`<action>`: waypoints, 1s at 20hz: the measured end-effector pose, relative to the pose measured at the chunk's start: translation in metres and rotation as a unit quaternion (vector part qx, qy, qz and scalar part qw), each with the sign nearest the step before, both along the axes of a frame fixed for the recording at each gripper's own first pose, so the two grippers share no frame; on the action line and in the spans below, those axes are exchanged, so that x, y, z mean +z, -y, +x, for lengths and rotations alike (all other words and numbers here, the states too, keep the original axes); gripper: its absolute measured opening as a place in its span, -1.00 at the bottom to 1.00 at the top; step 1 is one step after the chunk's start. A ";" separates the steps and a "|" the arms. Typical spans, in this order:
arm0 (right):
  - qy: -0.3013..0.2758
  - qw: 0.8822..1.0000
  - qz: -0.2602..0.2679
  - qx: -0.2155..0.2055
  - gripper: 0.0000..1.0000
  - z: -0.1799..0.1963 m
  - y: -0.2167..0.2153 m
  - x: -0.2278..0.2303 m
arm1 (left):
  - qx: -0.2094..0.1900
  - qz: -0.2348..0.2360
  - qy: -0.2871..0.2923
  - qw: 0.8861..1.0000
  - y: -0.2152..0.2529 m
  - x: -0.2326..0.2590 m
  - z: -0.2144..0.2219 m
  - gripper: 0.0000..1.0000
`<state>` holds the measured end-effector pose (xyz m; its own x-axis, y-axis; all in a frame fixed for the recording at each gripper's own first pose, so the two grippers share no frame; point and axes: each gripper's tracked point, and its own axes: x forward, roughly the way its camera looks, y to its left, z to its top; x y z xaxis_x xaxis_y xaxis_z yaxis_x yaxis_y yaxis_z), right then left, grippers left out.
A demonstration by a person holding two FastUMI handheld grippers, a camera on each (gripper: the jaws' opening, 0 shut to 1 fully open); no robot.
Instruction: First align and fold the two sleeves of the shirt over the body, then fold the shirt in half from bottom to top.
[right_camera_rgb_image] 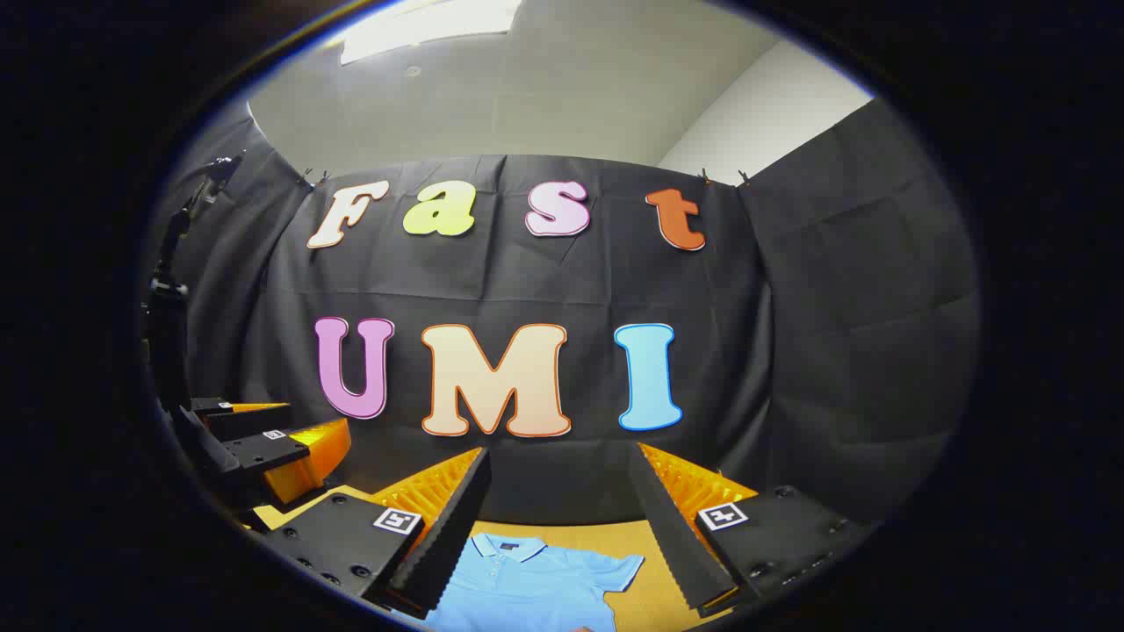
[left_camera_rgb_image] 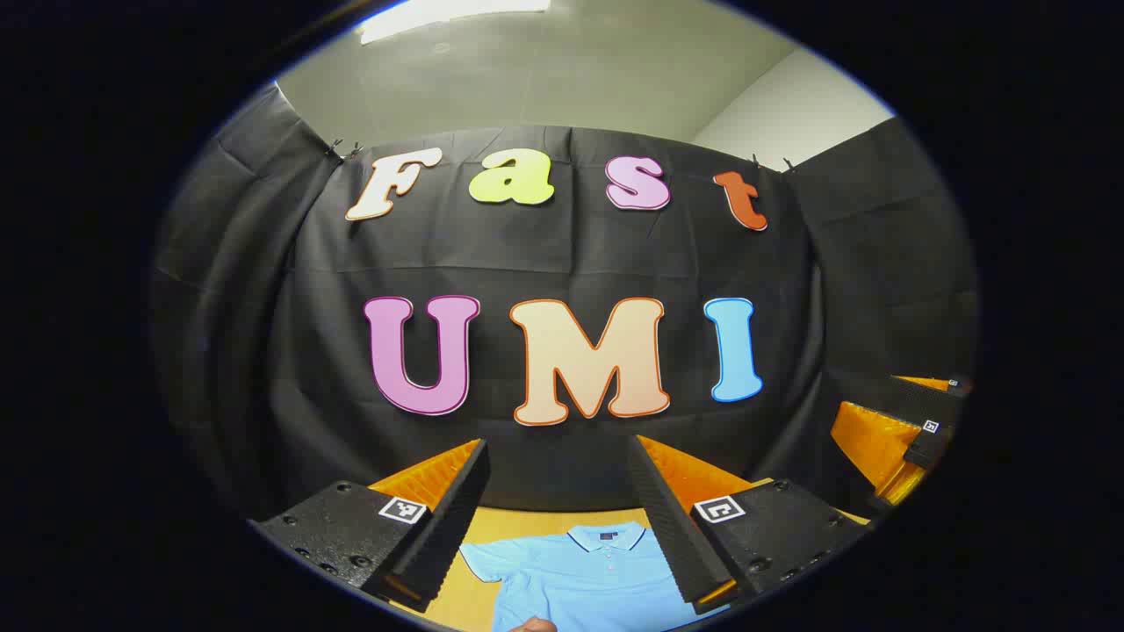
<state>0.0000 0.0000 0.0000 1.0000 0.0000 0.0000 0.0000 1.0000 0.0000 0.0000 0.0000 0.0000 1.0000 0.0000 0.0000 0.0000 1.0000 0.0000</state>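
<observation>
A light blue polo shirt (left_camera_rgb_image: 584, 575) lies flat on a tan table (left_camera_rgb_image: 492, 527), collar toward the back wall, both short sleeves spread out. In the left gripper view my left gripper (left_camera_rgb_image: 559, 491) hangs open above the shirt, its fingers wide apart and nothing between them. The other gripper (left_camera_rgb_image: 913, 430) shows at the right edge of that view. In the right gripper view the shirt (right_camera_rgb_image: 536, 579) lies below my right gripper (right_camera_rgb_image: 559, 496), which is open and high over it. The left gripper (right_camera_rgb_image: 263, 452) shows at the left there.
A black cloth wall (left_camera_rgb_image: 562, 263) closes the back and sides of the booth just behind the table. Bare tabletop (right_camera_rgb_image: 650, 562) shows to the right of the shirt's sleeve. Part of a hand (left_camera_rgb_image: 531, 625) peeks in at the bottom of the left gripper view.
</observation>
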 end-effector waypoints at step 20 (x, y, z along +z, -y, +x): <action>-0.010 1.000 -0.024 -0.013 0.96 0.003 0.033 -0.012 | 0.013 -0.007 0.001 1.000 0.006 -0.004 -0.013 0.89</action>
<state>0.0031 -0.0329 -0.0116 0.9995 -0.0263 -0.0197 0.0254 0.9985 -0.0476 -0.0130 -0.0061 -0.0036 0.9997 0.0253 0.0025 -0.0253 0.9996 -0.0132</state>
